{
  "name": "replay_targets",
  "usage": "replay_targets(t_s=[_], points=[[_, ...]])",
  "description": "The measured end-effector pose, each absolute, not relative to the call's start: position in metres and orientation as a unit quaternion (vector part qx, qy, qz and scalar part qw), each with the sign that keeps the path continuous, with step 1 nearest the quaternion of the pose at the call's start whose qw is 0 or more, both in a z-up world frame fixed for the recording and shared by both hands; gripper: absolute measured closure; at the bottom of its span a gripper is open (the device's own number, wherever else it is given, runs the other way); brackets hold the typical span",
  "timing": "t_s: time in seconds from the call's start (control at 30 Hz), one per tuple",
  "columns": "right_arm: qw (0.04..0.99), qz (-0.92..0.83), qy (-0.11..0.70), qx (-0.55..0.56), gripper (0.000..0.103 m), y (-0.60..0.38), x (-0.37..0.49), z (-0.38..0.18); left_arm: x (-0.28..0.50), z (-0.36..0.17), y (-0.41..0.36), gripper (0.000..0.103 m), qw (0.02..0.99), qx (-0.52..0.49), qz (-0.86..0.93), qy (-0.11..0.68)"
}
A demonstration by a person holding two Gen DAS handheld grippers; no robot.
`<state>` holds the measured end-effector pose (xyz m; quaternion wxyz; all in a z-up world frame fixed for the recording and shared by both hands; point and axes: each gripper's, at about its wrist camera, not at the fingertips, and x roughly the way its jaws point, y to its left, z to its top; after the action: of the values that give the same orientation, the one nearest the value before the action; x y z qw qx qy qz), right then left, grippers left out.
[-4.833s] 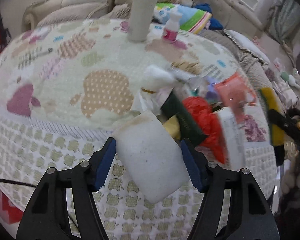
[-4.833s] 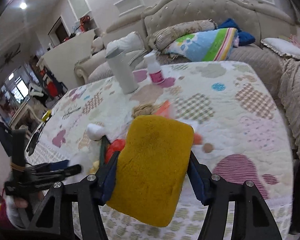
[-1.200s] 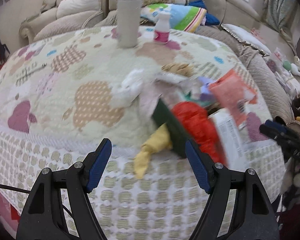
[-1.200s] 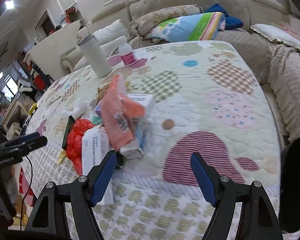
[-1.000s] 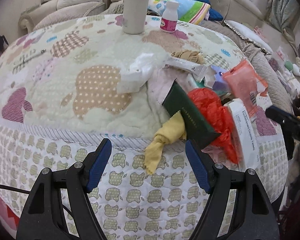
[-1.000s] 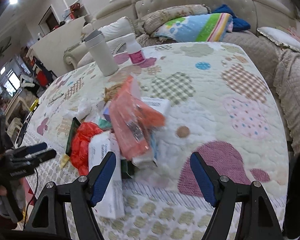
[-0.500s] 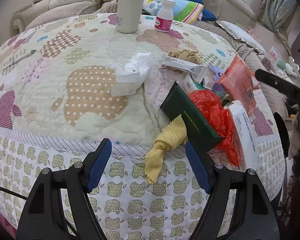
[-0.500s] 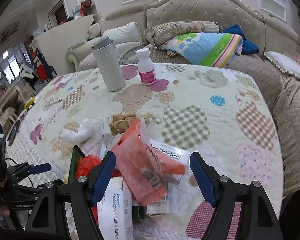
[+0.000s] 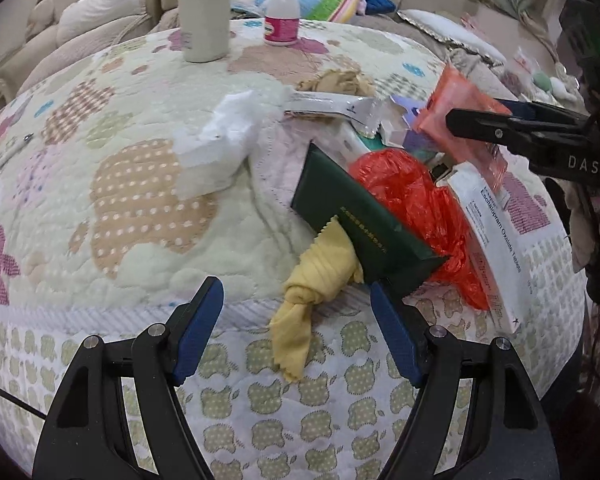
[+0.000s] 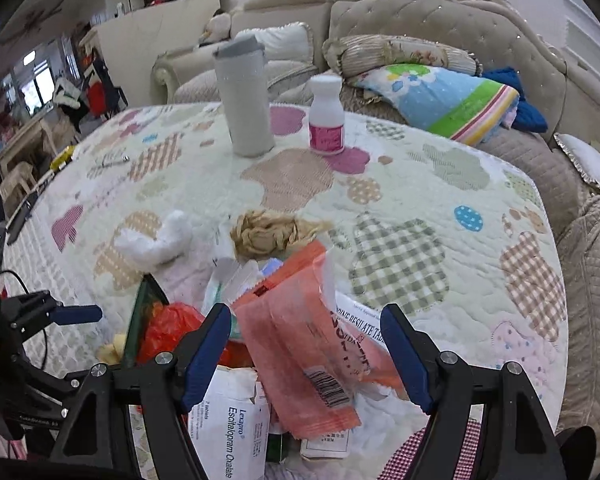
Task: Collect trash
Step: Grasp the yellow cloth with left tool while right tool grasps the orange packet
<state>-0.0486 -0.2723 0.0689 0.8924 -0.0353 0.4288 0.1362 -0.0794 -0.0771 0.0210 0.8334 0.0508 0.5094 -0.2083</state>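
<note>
While both gape, left claw (image 9: 296, 332) fronts yellow cloth (image 9: 316, 276); right claw (image 10: 306, 354) straddles orange wrapper (image 10: 296, 344).

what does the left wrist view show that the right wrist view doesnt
Only the left wrist view shows the yellow cloth hanging over the table edge and the whole dark green packet lying on it; the right wrist view catches only slivers of both. Only the right wrist view shows the barcode on the orange wrapper and the room behind the sofa. Both show the white tissue, the red plastic bag, the grey tumbler, the pink-labelled bottle, and an open, empty left gripper and right gripper.
</note>
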Motion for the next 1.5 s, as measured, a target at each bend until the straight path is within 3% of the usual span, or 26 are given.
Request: replay_targets(t_s=[0.07, 0.1, 0.13, 0.2, 0.33, 0.5, 0.83, 1.5], points=[[0.892, 0.138, 0.428, -0.042, 0.028, -0.271, -0.050, 0.065, -0.078, 0.018, -0.078, 0.038, 0.830, 0.044, -0.216, 0.513], [0.893, 0.136, 0.427, -0.050, 0.028, -0.270, -0.052, 0.063, -0.078, 0.017, -0.079, 0.054, 0.827, 0.042, -0.219, 0.515], [0.893, 0.134, 0.425, -0.055, 0.038, -0.269, -0.053, 0.062, -0.078, 0.018, -0.079, 0.069, 0.831, 0.046, -0.215, 0.510], [0.894, 0.135, 0.425, -0.054, 0.061, -0.271, -0.055, 0.060, -0.078, 0.017, -0.080, 0.083, 0.829, 0.047, -0.219, 0.512], [0.897, 0.146, 0.417, -0.028, 0.078, -0.279, -0.059, 0.065, -0.080, 0.025, -0.072, 0.085, 0.833, 0.028, -0.215, 0.509], [0.908, 0.157, 0.387, 0.019, 0.085, -0.297, -0.071, 0.088, -0.082, 0.054, -0.058, 0.085, 0.849, -0.007, -0.205, 0.487], [0.917, 0.159, 0.359, 0.067, 0.086, -0.323, -0.099, 0.111, -0.095, 0.096, -0.087, 0.085, 0.859, -0.011, -0.230, 0.458], [0.929, 0.080, 0.343, 0.116, 0.086, -0.426, -0.166, 0.111, -0.111, 0.115, -0.233, 0.085, 0.839, 0.042, -0.296, 0.454]])
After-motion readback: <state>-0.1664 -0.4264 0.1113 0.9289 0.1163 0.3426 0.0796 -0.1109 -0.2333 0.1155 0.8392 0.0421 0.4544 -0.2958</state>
